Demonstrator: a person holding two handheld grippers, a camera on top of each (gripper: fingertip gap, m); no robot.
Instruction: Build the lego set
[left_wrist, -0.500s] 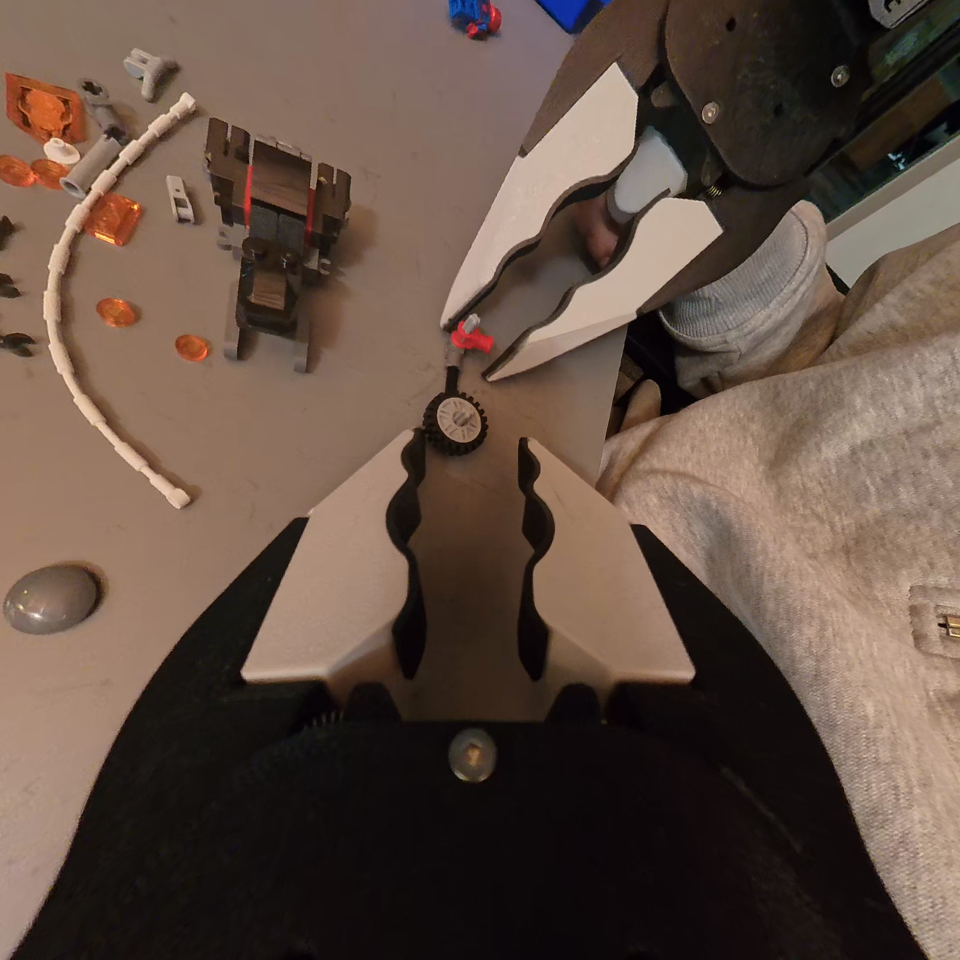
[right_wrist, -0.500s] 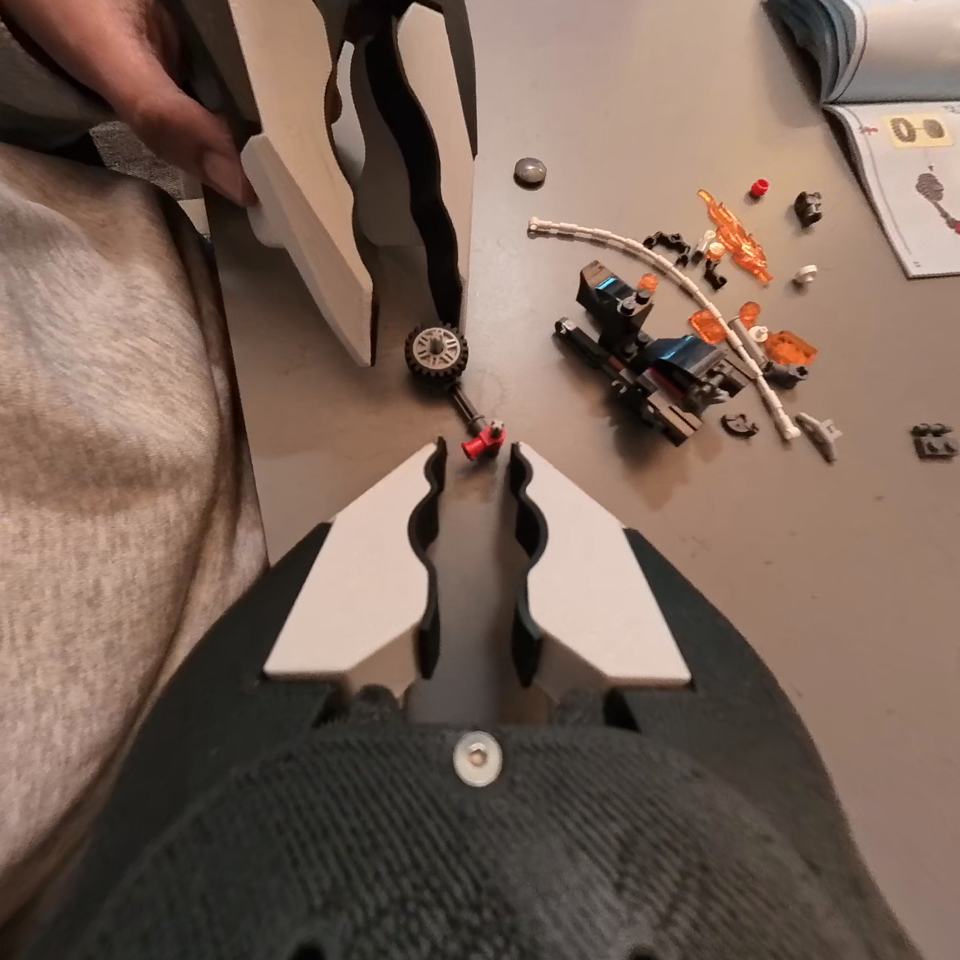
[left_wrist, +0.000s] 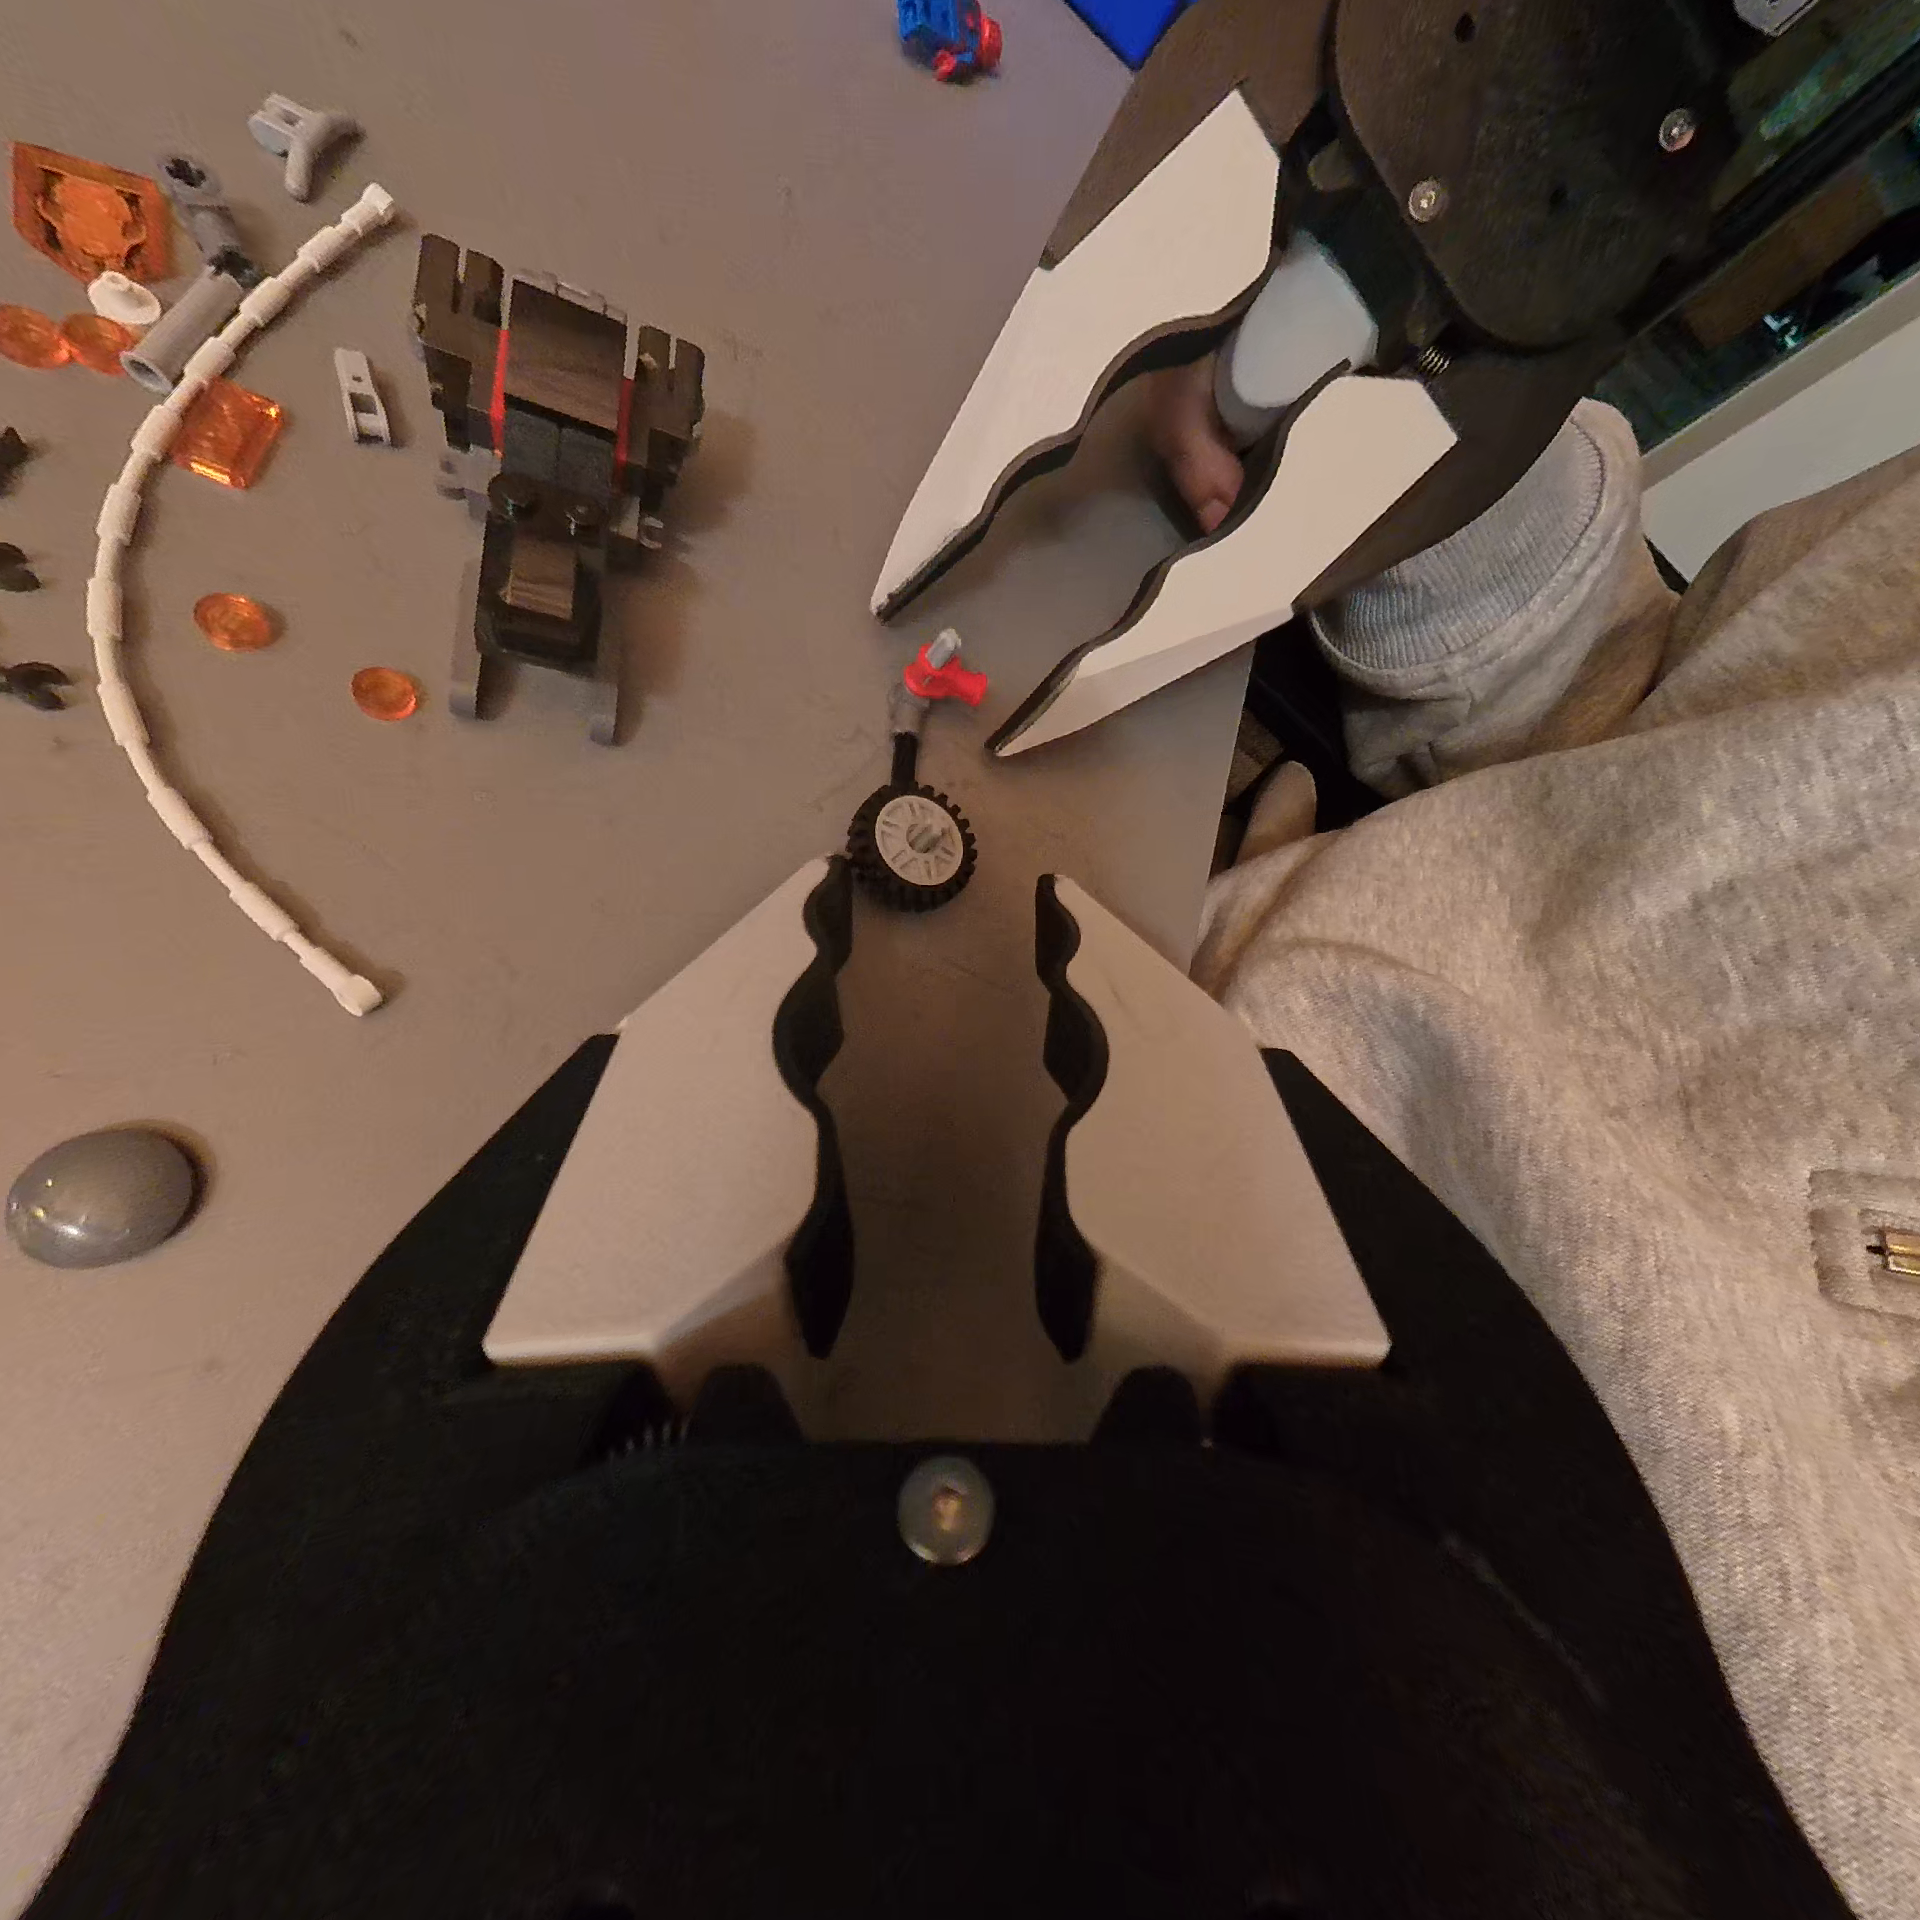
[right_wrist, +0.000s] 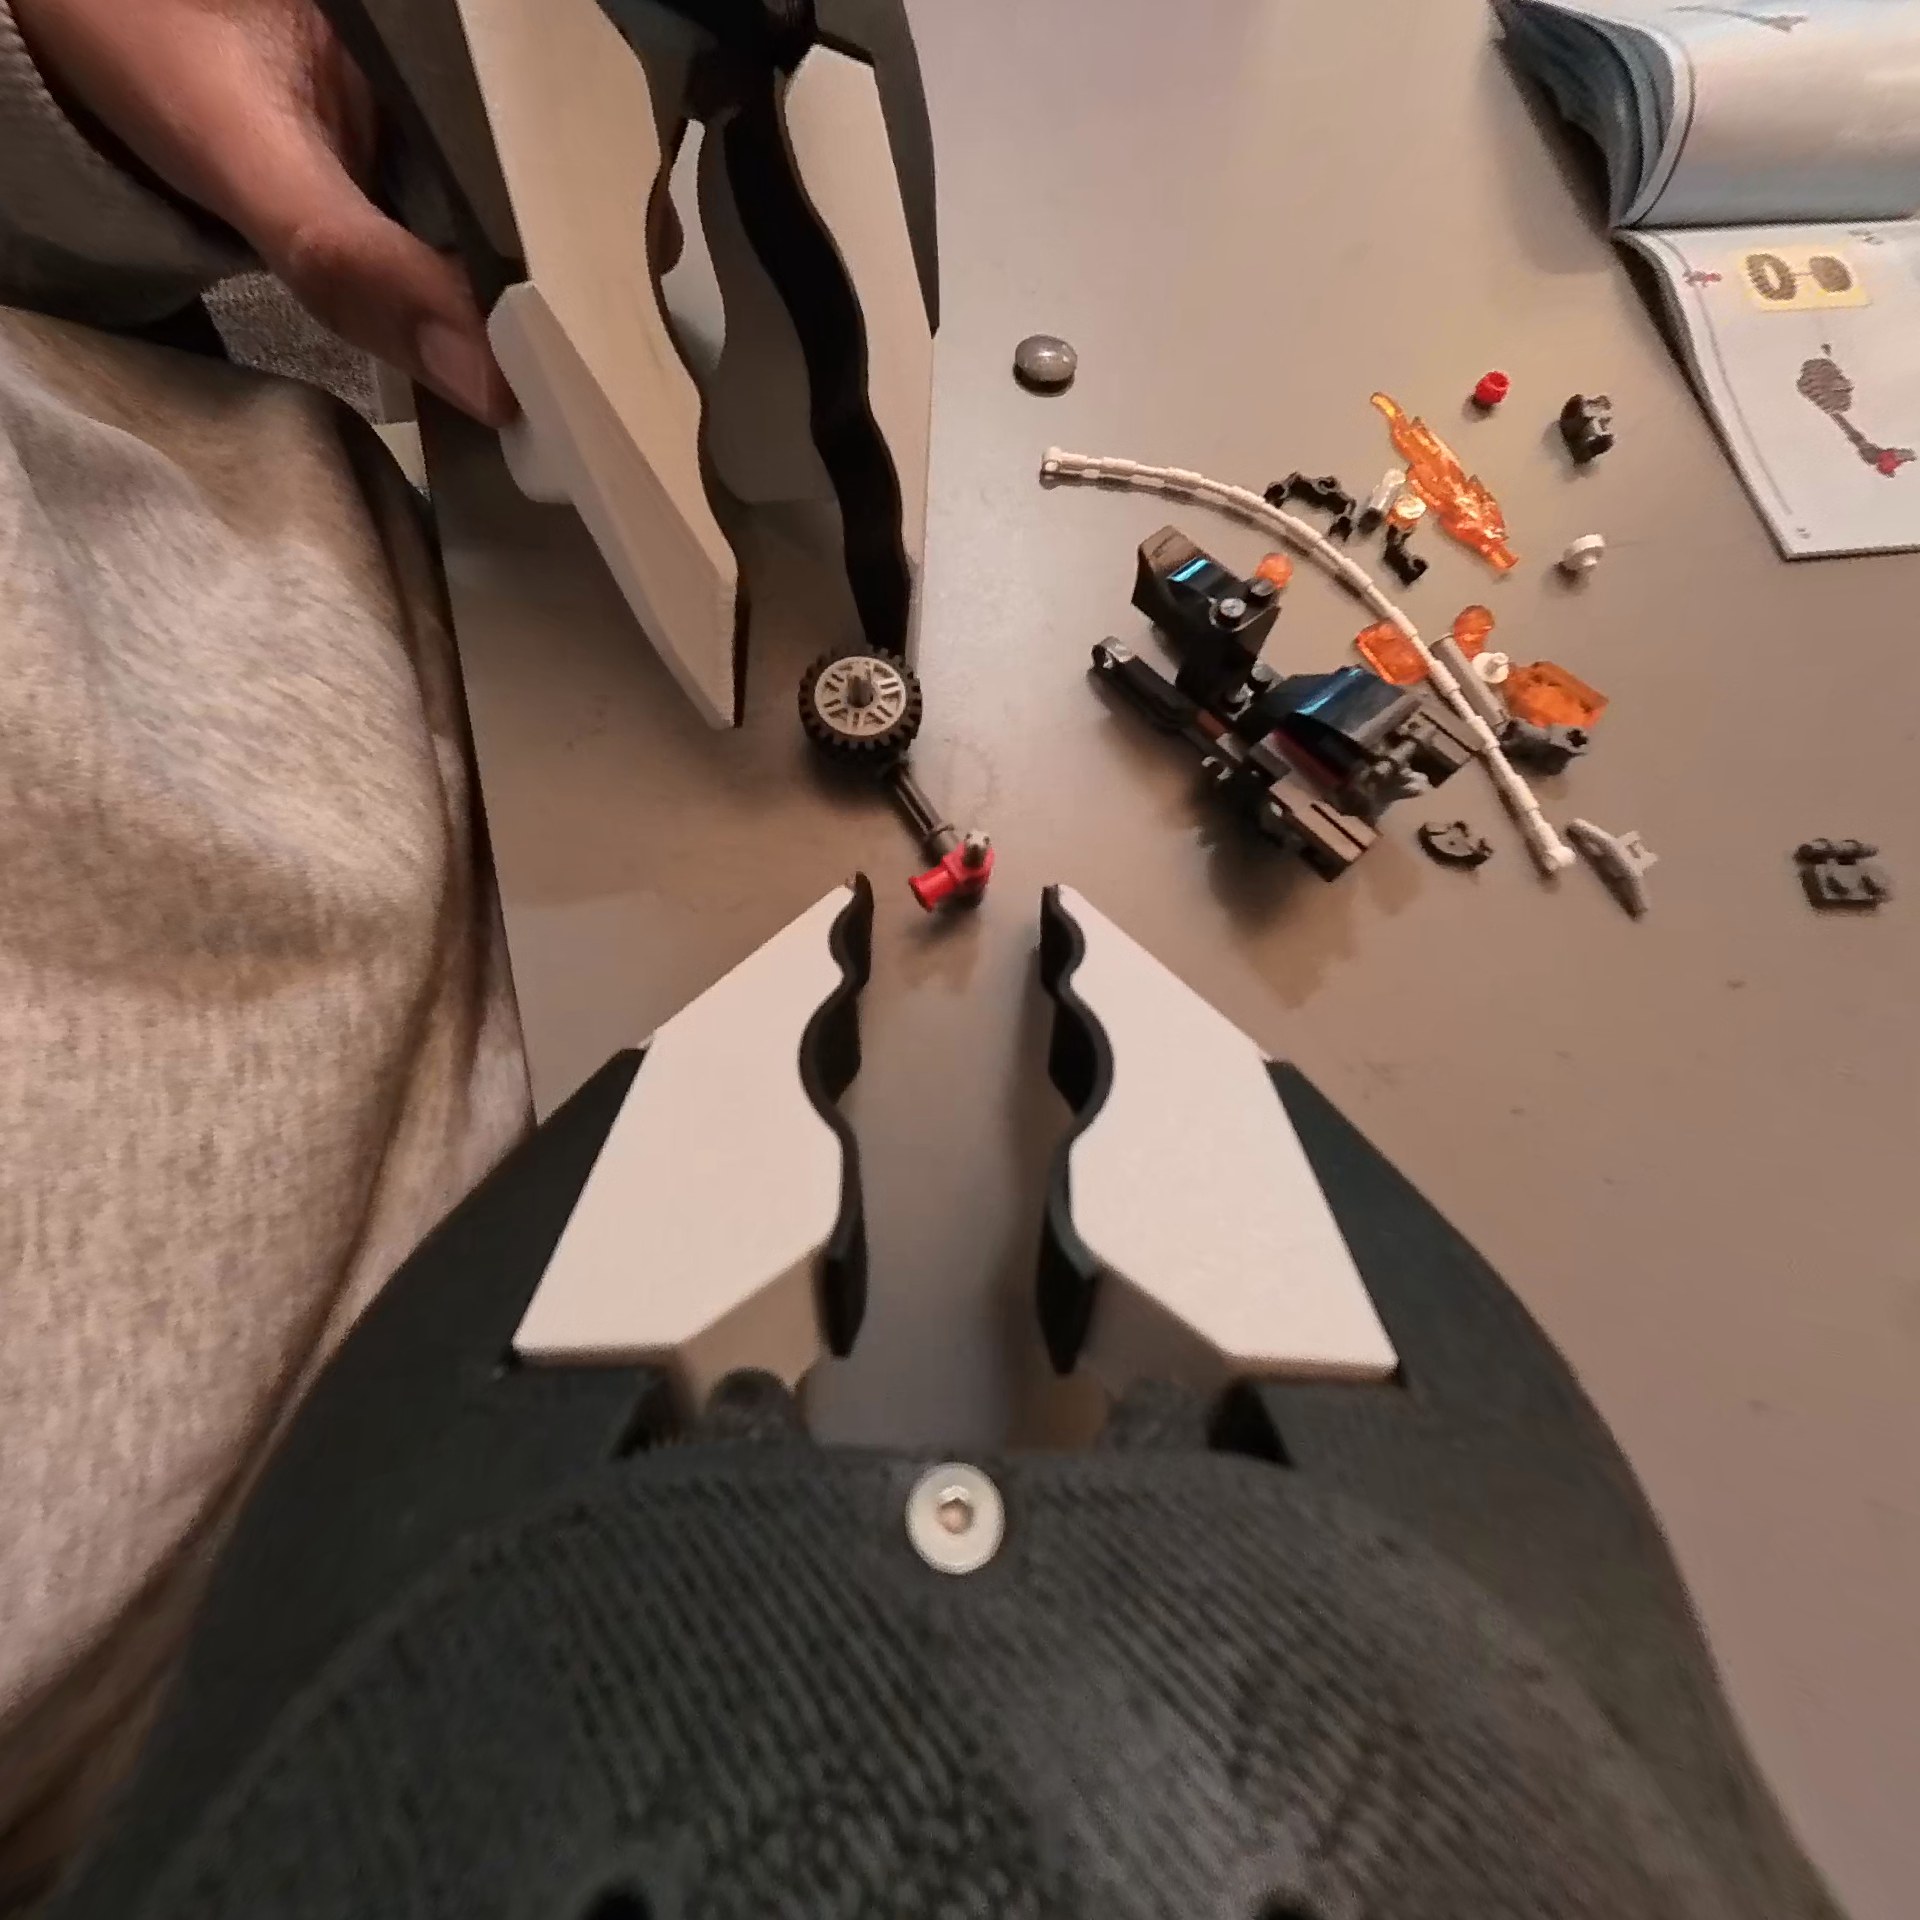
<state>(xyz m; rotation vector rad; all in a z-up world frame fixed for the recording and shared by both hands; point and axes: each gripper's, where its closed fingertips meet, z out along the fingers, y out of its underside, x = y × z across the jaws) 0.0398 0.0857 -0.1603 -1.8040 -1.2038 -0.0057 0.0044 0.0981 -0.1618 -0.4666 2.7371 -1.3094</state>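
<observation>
Table (left_wrist: 644, 1039) edge runs just right of the wheel-axle piece (left_wrist: 914, 850), little room that side; open surface left of it. Dark part-built model (right_wrist: 1278, 717) sits well right of the wheel in right wrist view, w/ loose orange and white bits beyond, so build looks approx half done, lots left. Left gripper (left_wrist: 940, 883) open, one tip touching the wheel. Right gripper (right_wrist: 951, 899) open, empty, red connector (right_wrist: 951, 881) just off its tips.

Bare table (right_wrist: 1247, 1143) lies right of the right gripper (right_wrist: 951, 894); ahead, a small wheel assembly (right_wrist: 883, 748) and the left gripper (right_wrist: 821, 675) block passage.
</observation>
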